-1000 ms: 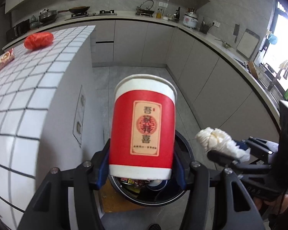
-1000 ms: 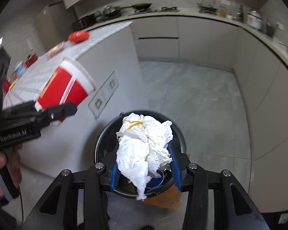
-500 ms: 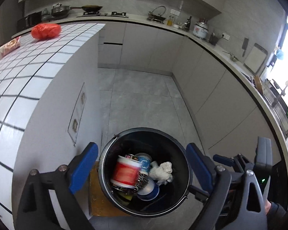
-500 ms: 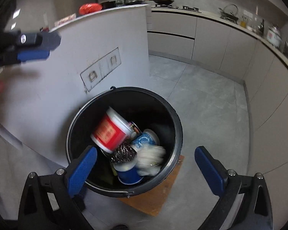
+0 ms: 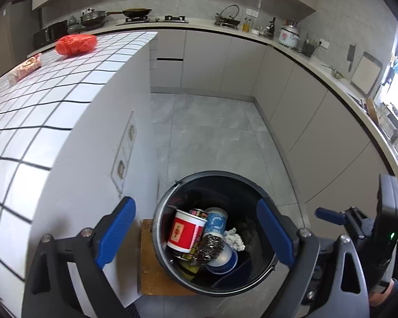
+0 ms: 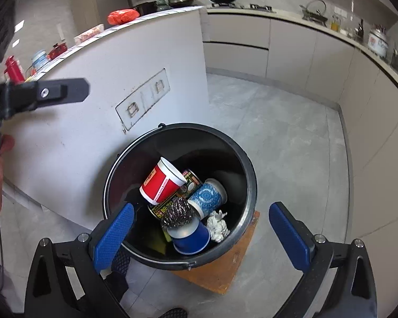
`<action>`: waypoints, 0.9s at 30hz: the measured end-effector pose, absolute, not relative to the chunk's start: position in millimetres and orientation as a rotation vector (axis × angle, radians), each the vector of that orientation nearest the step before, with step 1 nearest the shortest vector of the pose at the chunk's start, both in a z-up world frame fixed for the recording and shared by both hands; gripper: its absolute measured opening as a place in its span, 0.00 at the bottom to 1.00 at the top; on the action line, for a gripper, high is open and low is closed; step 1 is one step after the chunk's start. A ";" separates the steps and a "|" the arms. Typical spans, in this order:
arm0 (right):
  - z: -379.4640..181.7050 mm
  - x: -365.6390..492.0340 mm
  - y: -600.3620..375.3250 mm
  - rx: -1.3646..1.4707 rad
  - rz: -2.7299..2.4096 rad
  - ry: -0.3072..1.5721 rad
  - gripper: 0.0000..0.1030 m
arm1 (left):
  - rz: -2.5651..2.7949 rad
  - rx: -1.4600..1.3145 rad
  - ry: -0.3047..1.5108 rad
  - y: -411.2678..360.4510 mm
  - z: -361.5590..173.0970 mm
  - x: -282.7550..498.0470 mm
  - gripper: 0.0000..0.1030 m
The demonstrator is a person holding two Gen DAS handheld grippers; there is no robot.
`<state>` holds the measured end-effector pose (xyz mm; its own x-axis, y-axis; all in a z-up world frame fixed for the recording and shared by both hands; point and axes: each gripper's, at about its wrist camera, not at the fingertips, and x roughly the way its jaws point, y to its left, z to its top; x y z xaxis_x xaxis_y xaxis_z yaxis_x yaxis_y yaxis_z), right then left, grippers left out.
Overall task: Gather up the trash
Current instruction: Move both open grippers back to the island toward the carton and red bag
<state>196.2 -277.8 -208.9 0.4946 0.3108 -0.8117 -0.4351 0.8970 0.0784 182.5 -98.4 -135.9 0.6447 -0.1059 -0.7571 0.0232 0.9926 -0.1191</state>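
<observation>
Red paper cup (image 6: 161, 183) lying in black bucket (image 6: 248, 169), below both grippers' (image 6: 201, 230) spread, empty fingers (image 5: 115, 232).

Legible text is minimal. The left gripper (image 6: 63, 90) body carries white lettering at the frame edge; only "AI" can be read. The red paper cup (image 5: 186, 234) label, the tin can (image 6: 189, 181) print and the snack packet (image 5: 25, 67) wrapper cannot be read.

Tiled island (image 5: 66, 100), wooden board (image 6: 225, 273), rice cooker (image 5: 289, 35)
</observation>
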 end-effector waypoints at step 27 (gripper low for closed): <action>-62.6 217.6 -169.4 -0.148 0.423 0.829 1.00 | 0.095 -0.184 0.783 54.1 -48.9 166.6 0.93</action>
<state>217.6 -169.4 -62.6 0.5980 0.3057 -0.7409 -0.4197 0.9070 0.0354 166.6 54.1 -48.9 0.7056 0.0166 -0.7084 -0.1533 0.9796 -0.1297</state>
